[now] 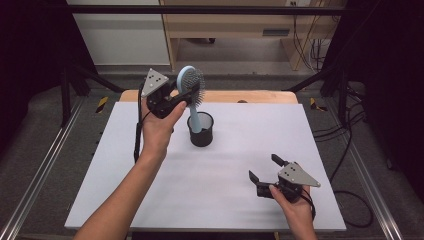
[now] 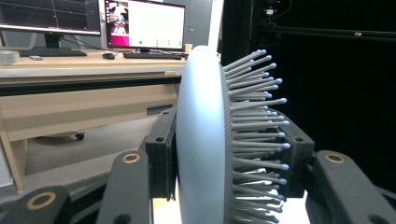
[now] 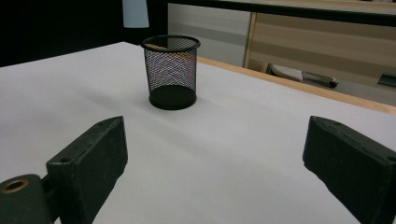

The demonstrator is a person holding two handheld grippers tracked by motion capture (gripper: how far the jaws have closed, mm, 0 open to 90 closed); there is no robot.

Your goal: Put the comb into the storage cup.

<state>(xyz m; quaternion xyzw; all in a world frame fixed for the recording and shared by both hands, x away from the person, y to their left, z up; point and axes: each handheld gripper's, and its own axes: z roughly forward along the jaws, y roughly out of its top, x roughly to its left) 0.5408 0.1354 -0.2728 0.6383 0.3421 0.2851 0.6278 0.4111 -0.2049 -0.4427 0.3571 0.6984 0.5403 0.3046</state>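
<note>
A light blue hairbrush (image 1: 189, 82) with grey bristles is held upright by its head in my left gripper (image 1: 193, 93). The left gripper view has its jaws closed on the brush head (image 2: 201, 140), one pad on the smooth back and one against the bristles. The handle (image 3: 135, 13) points down and hangs just above a black mesh cup (image 1: 201, 130), which stands on the white table top (image 1: 225, 195). In the right gripper view the cup (image 3: 171, 72) looks empty. My right gripper (image 1: 264, 167) rests low at the near right, open, with nothing between its fingers (image 3: 93, 158).
A wooden strip (image 1: 260, 96) edges the table's far side. A wooden desk (image 2: 70, 93) with monitors (image 2: 144, 23) stands beyond. Metal rails run along both sides, and cables (image 1: 350, 150) lie on the floor at the right.
</note>
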